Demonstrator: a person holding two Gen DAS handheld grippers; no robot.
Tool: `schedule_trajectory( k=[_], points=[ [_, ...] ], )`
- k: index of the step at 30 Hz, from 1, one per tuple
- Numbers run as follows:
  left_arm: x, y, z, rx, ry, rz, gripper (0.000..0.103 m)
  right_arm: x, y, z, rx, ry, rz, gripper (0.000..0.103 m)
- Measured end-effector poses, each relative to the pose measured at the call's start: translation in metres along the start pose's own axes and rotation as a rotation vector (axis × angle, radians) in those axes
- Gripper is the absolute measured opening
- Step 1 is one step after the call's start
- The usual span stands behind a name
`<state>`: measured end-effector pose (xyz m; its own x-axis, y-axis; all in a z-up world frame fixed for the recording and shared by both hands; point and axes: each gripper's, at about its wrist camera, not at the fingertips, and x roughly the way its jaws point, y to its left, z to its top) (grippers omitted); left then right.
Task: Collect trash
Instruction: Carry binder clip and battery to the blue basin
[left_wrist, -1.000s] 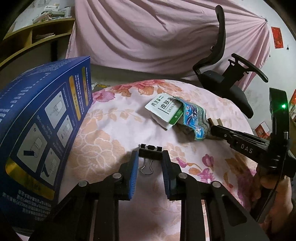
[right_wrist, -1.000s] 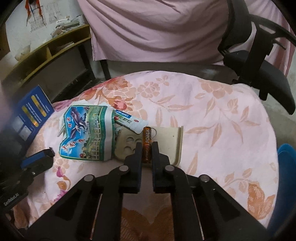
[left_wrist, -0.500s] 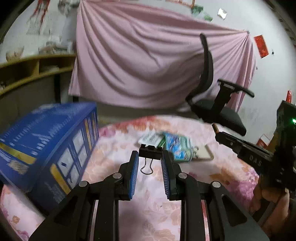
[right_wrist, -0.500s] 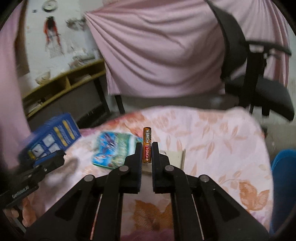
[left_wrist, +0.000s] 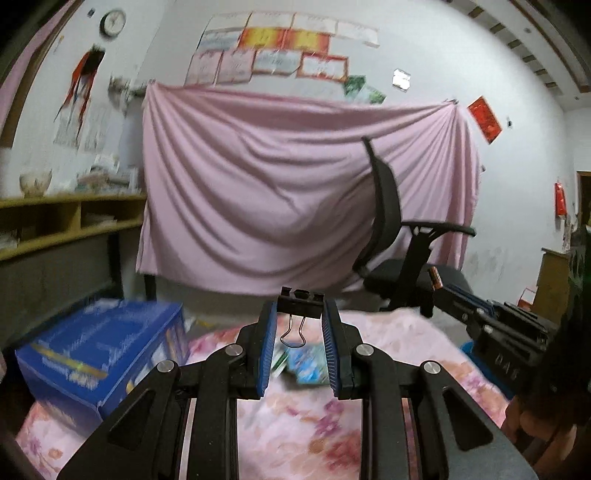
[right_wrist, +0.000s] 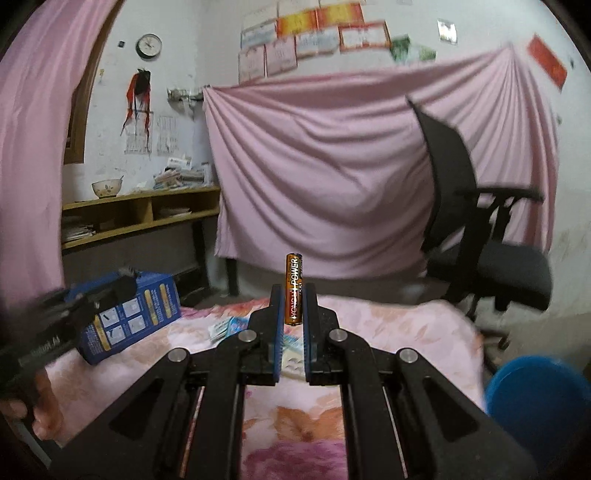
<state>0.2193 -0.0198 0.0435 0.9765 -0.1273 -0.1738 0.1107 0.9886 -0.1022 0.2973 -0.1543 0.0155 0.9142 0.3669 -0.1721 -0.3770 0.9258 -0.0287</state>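
My left gripper (left_wrist: 300, 308) is shut on a black binder clip (left_wrist: 300, 305) and holds it high above the floral cloth, its wire loops hanging between the pads. My right gripper (right_wrist: 294, 295) is shut on an orange-and-black battery (right_wrist: 294, 288) held upright above the table; it also shows at the right of the left wrist view (left_wrist: 439, 286). Blue-green wrappers (left_wrist: 306, 363) and white packets (right_wrist: 221, 326) lie on the cloth below. The left gripper shows blurred at the left of the right wrist view (right_wrist: 122, 284).
A blue carton (left_wrist: 99, 354) stands at the table's left side (right_wrist: 129, 314). A blue bin (right_wrist: 539, 402) sits beside the table at lower right. A black office chair (left_wrist: 402, 251) stands behind the table before a pink sheet (left_wrist: 258, 192). Wooden shelves (right_wrist: 140, 218) are at left.
Both grippers have risen from the cloth and tilted up, carrying the binder clip and the battery. The wrappers stay on the table, now low in view.
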Motion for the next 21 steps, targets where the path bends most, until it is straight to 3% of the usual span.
schedule_trajectory(
  k=[9, 21],
  points=[
    [-0.009, -0.056, 0.042, 0.067, -0.099, -0.089, 0.021, -0.053, -0.034, 0.026, 0.007, -0.166, -0.093, 0.028],
    [0.007, -0.165, 0.061, 0.22, -0.086, -0.259, 0.021, -0.107, -0.099, 0.037, 0.092, -0.222, -0.22, 0.028]
  ],
)
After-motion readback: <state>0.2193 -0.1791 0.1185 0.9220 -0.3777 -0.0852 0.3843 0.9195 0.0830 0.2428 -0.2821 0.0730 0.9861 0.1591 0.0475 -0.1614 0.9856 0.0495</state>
